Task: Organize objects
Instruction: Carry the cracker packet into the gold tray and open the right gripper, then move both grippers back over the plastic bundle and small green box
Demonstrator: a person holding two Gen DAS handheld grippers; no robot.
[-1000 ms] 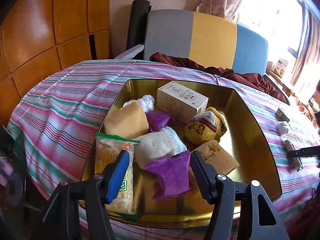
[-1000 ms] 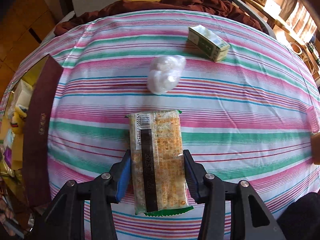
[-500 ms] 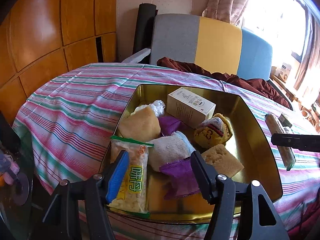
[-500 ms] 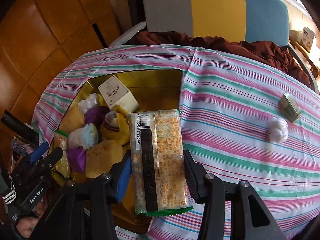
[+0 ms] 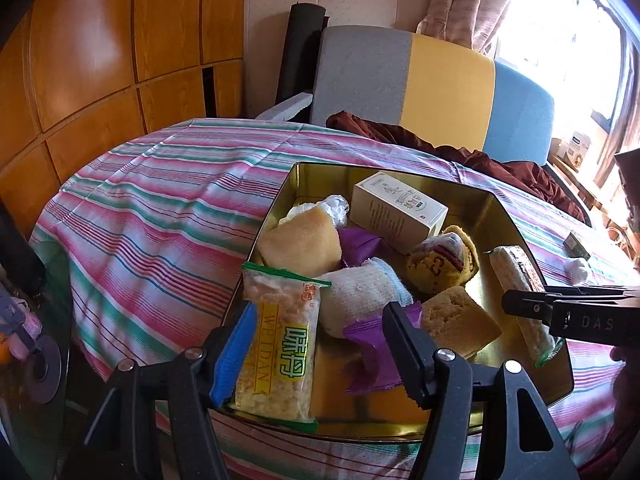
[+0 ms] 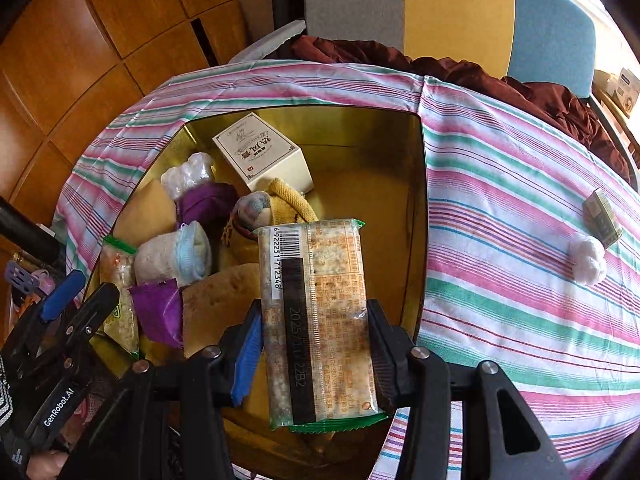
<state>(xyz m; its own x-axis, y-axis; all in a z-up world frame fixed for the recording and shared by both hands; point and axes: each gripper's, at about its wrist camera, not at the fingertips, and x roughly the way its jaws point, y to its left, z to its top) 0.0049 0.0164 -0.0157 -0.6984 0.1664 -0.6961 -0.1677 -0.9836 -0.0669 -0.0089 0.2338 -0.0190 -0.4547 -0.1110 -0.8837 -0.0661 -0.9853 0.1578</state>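
A tray (image 6: 416,216) on the worktop (image 6: 520,240) holds a box (image 6: 260,156) behind rolled socks (image 6: 176,256); a carton (image 6: 602,218) lies to its right.

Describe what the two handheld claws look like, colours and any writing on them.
Both claws are black plastic with silver screws. Each has one blue-padded finger and one ribbed black finger. The left claw bears white "GenRobot.AI" lettering; the right claw shows grey letters "DAS" on its side.
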